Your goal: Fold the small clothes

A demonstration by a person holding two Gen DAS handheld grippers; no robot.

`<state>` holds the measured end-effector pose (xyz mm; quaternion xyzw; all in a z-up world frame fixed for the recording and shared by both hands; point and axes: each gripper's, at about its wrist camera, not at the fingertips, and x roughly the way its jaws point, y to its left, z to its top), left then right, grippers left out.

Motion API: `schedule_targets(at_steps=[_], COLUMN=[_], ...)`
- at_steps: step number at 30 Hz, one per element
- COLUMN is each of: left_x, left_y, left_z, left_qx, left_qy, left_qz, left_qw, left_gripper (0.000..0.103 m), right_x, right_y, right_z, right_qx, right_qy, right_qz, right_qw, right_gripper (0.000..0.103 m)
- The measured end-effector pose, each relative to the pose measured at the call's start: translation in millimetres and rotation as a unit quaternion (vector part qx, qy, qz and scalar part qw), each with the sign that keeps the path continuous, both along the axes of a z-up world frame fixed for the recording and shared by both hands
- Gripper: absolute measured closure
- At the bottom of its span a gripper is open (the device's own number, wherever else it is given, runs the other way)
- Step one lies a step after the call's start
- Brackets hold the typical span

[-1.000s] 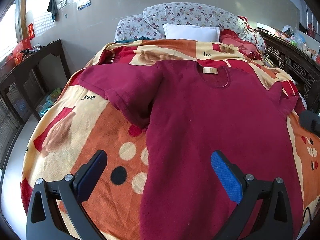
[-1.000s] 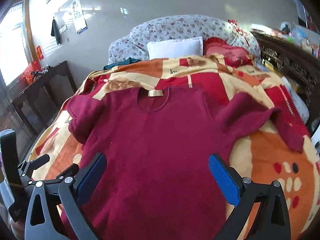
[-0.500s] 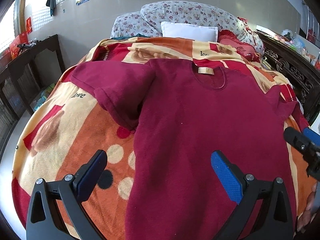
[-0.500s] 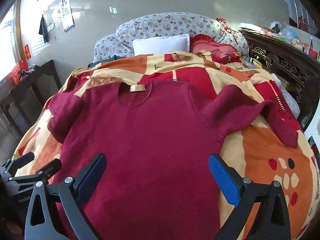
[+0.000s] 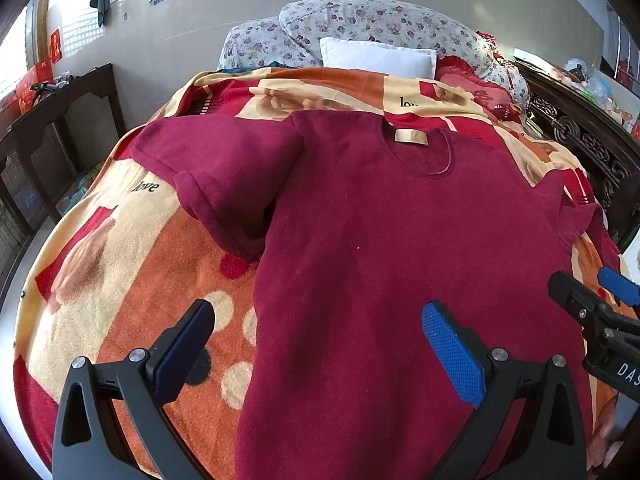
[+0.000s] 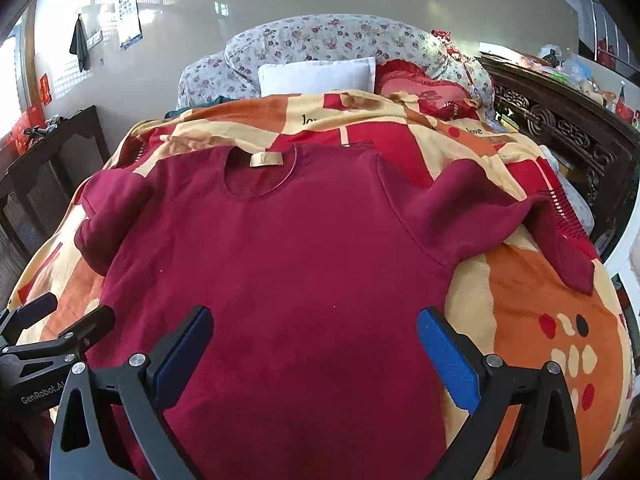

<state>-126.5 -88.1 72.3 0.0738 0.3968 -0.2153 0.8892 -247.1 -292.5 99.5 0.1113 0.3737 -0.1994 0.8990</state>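
Across the bed, a fleecy blanket [image 5: 132, 280] in orange, cream and red blocks, printed with dots and the word "love", covers the mattress from the foot to the pillows. On it, lying flat and face up, spreads the maroon shirt [image 5: 380, 248], a soft, slightly fuzzy knit with a round neckline and a tan label [image 5: 411, 137] inside the collar; its body runs toward the cameras, and its short sleeves are rumpled, one bunched at each side. At the head end, a floral quilt [image 6: 328, 52] is heaped behind a plain white pillow [image 6: 316, 76], with a red ruffled cushion [image 6: 420, 92] beside it. Dark carved wooden furniture [image 6: 560, 128] stands along one side of the bed. The left gripper [image 5: 320, 350] hangs above the shirt's lower left edge, its jaws spread wide with nothing between them, one blue ribbed pad over the blanket and the other over the cloth. The right gripper [image 6: 316, 350] is likewise wide apart and empty, both pads poised over the lower body of the shirt.
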Motion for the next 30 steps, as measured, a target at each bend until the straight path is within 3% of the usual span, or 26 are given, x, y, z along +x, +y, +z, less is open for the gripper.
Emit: schedule_targets(at_steps=[30], left_x=[17], left_y=[-2], left_z=[-13], left_qx=[0.003], left_qy=[0.011], left_qz=[0.011], left_qw=[0.9999], left_gripper=[0.0], right_x=[16], right_y=[6], right_z=[-15], right_qx=[-0.001], right_qy=[0.015], right_qz=[0.015], right_qw=[1.0], right_gripper=[0.0])
